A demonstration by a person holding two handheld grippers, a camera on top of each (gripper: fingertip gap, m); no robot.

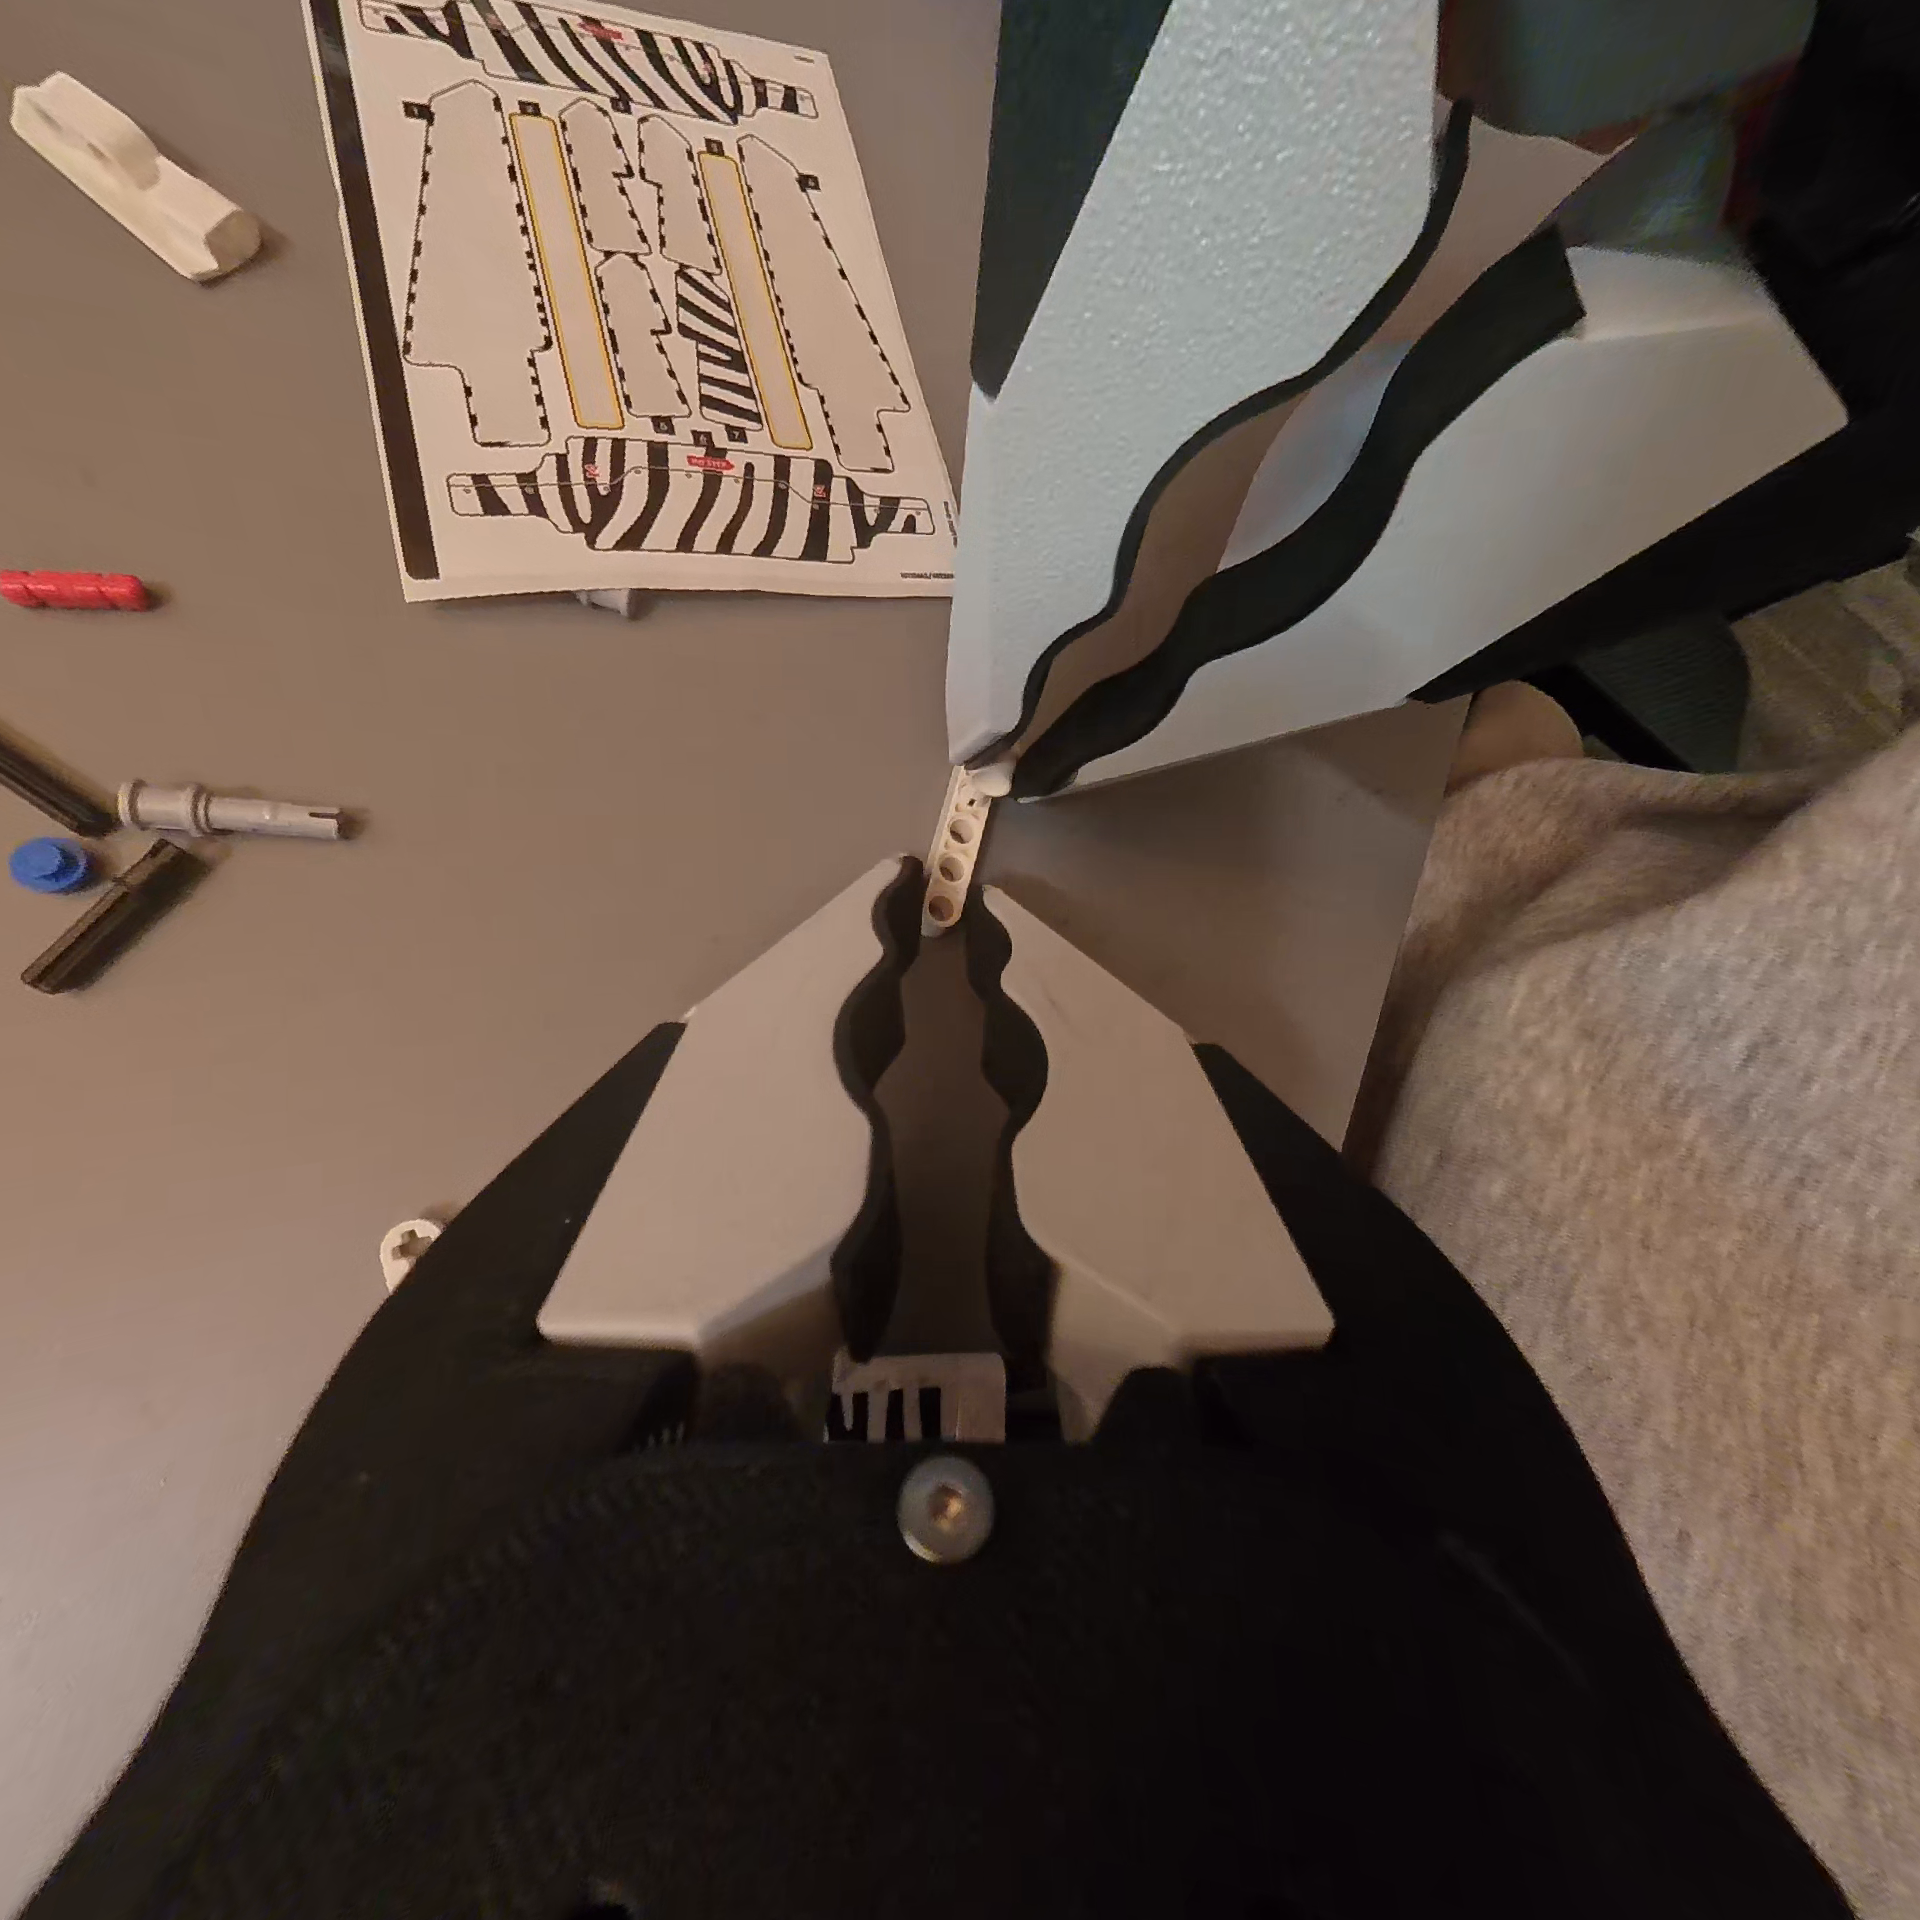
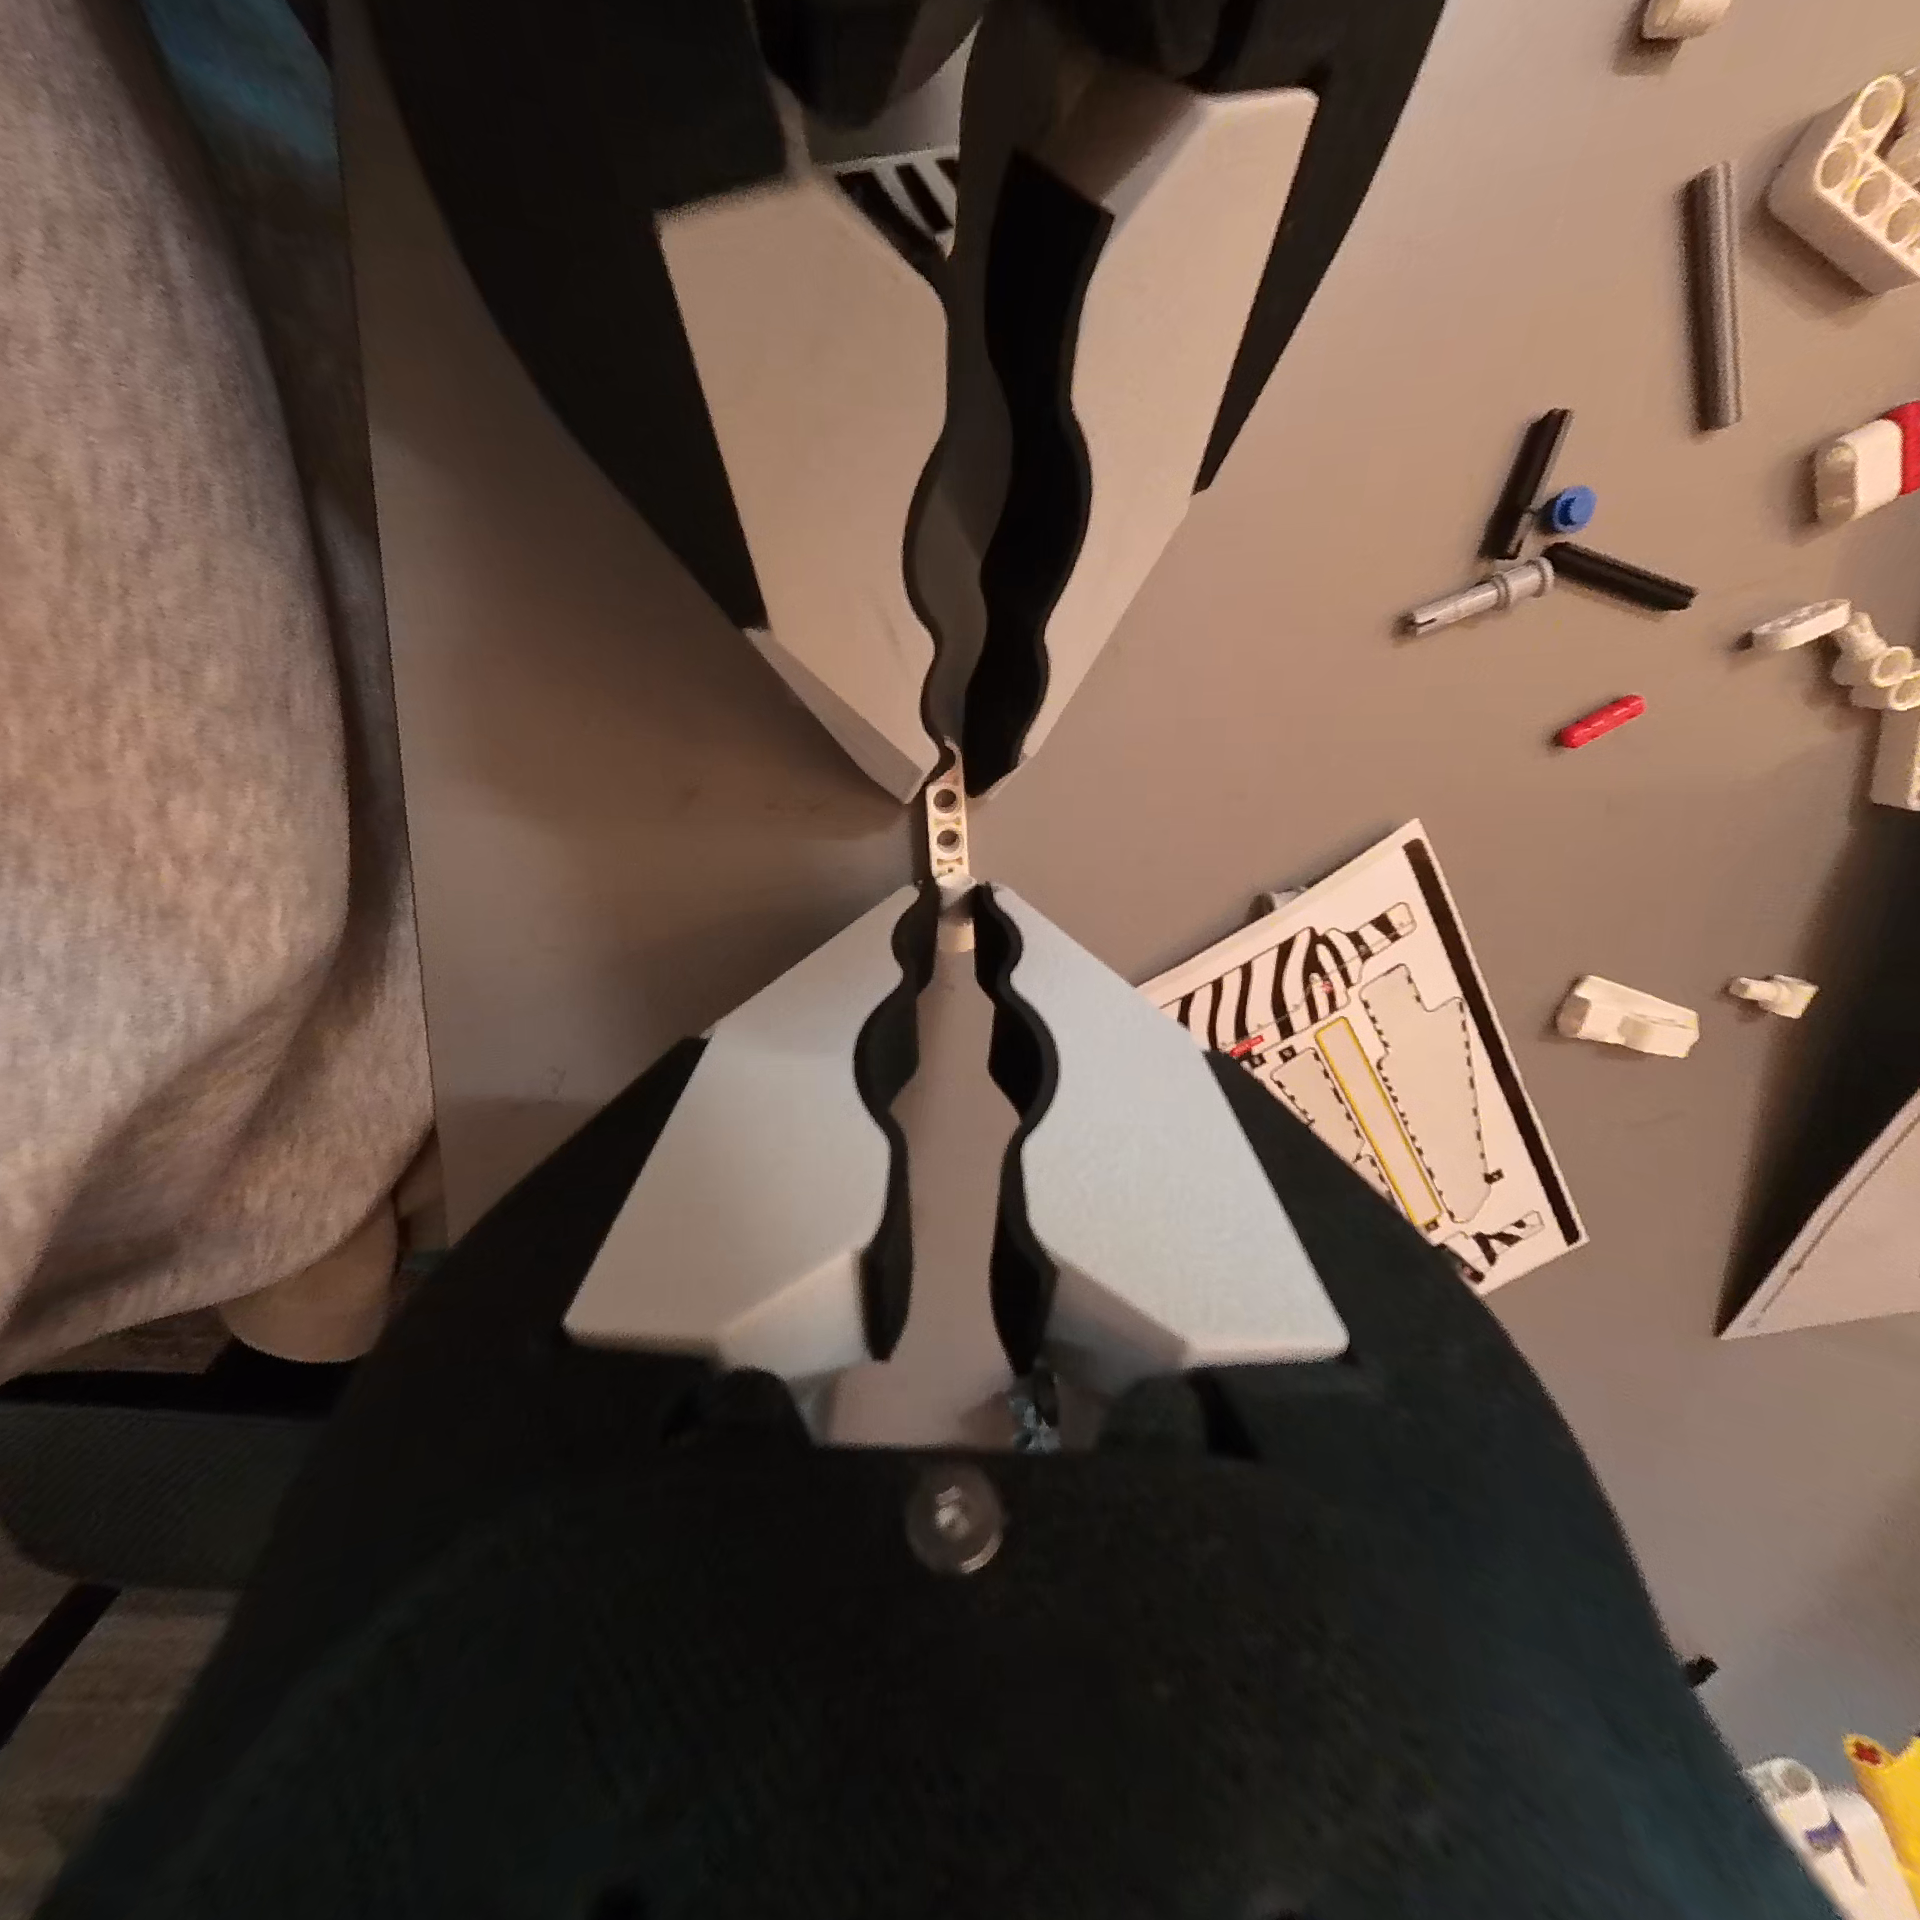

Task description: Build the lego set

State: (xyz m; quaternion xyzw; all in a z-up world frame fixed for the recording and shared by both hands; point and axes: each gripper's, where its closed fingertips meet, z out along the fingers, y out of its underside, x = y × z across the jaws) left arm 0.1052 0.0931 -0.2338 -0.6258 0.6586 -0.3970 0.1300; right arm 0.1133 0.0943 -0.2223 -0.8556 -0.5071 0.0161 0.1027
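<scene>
The grey table (image 1: 623, 935) is seen under both tools. The left gripper (image 1: 940, 894) is pinched on one end of a white holed beam (image 1: 958, 852); the opposite end is nipped by the right gripper (image 2: 954, 904). A yellow piece (image 2: 1883, 1766), cut off at the edge, is shown only in the right wrist view. The beam's ends are hidden between the pads.

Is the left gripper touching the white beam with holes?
Touching. The left wrist view shows the left gripper closed on the end of the white beam.
</scene>
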